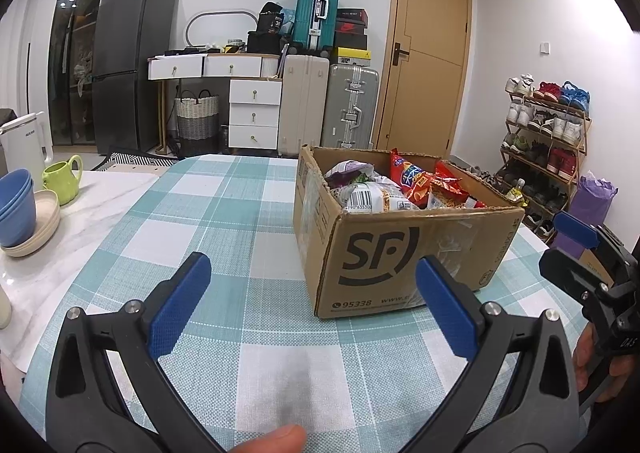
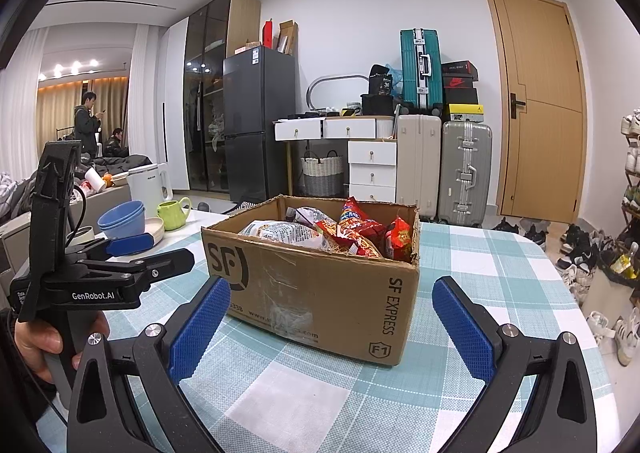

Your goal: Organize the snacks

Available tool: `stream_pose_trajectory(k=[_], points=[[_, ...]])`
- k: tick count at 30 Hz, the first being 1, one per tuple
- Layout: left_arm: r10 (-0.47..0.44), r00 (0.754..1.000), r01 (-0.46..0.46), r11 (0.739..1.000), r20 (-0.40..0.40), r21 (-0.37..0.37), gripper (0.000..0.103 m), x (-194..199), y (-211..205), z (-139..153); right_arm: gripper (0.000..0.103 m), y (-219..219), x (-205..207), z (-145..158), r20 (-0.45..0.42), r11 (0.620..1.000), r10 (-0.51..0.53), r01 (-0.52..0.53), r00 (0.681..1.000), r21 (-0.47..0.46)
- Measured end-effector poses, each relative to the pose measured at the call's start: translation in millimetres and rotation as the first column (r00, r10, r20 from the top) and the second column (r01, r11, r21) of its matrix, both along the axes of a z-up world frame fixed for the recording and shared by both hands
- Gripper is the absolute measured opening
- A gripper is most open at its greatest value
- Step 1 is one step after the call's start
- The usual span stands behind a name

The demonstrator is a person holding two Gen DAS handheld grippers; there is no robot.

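Snack bags (image 2: 340, 231) fill an open cardboard box (image 2: 320, 285), a brown corrugated carton printed with a black "SF" logo and "SF EXPRESS" on its walls, its top flaps cut or folded away to leave ragged edges. Inside lie crinkled foil packets: red and orange ones (image 1: 428, 185) toward the box's door-facing side, and white and purple ones (image 1: 360, 189) beside them. The box stands on a table covered by a woven tablecloth (image 1: 224, 213) checked in teal and white.

Near the box, the left gripper (image 1: 312, 301) hovers over the cloth with its blue, ridged rubber pads spread wide apart and nothing between them; a fingertip (image 1: 276, 439) shows at its base. The right gripper (image 2: 330, 317) faces the box's corner, its textured blue pads likewise wide apart and empty. A hand (image 2: 40, 341) grips the black plastic handle of the left tool.

Well to the left of the box, on a bare marble-patterned part of the table, stand stacked blue bowls (image 2: 122, 219) on cream plates, a glossy lime-green mug (image 2: 172, 213) and a white kettle (image 2: 148, 183). Beyond the box stand hard-shell suitcases (image 2: 464, 169) and a wooden door (image 2: 540, 113).
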State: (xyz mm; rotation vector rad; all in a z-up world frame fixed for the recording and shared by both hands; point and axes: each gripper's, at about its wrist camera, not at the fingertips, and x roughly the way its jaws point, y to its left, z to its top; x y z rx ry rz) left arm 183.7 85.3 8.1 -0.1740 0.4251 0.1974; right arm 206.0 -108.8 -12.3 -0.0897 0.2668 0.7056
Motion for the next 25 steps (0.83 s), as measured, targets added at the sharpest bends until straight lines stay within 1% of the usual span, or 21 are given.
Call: stream_pose_trajectory(k=[25], points=[[0.008, 1.000, -0.008, 1.000, 0.002, -0.006, 0.102, -3.6, 1.3, -2.8, 0.103, 0.4, -0.2, -0.2, -0.001, 1.000, 0.001, -0.001, 1.000, 0.001]])
